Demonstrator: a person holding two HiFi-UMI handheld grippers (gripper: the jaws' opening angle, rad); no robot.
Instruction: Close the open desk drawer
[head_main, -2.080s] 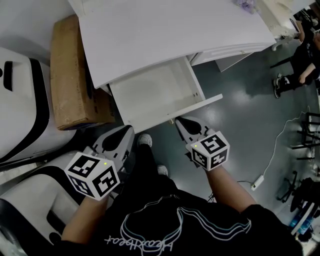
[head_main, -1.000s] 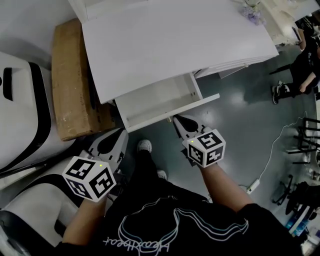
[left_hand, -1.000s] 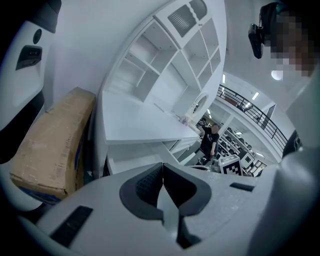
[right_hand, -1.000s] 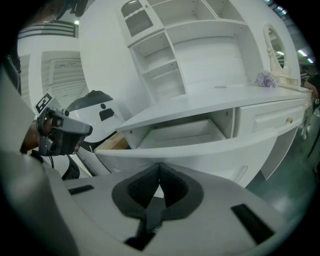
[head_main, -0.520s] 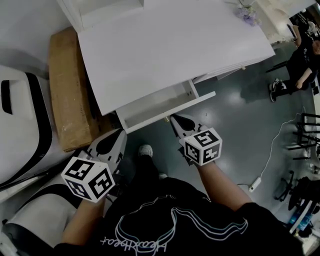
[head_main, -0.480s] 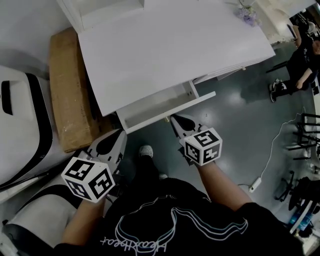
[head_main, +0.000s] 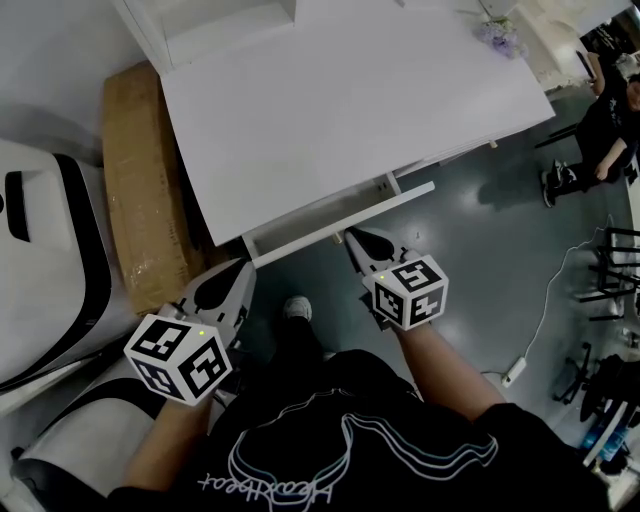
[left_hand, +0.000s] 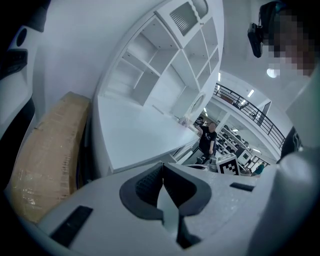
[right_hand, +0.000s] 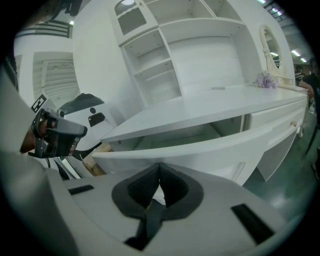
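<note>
You're on the closing push. The drawer (head_main: 345, 212) juts only a little from under the desk (head_main: 340, 100), its front just beside the tips of your right gripper (head_main: 353, 237). Both grippers are pinched together on nothing, and the left gripper (head_main: 240, 268) hangs well apart. Next, press the right tips squarely against the front until it sits flush.

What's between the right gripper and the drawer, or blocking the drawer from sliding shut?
Nothing visible. The right gripper, fingers together, sits right at the front of the drawer, and the sliver of its interior that shows looks empty.
</note>
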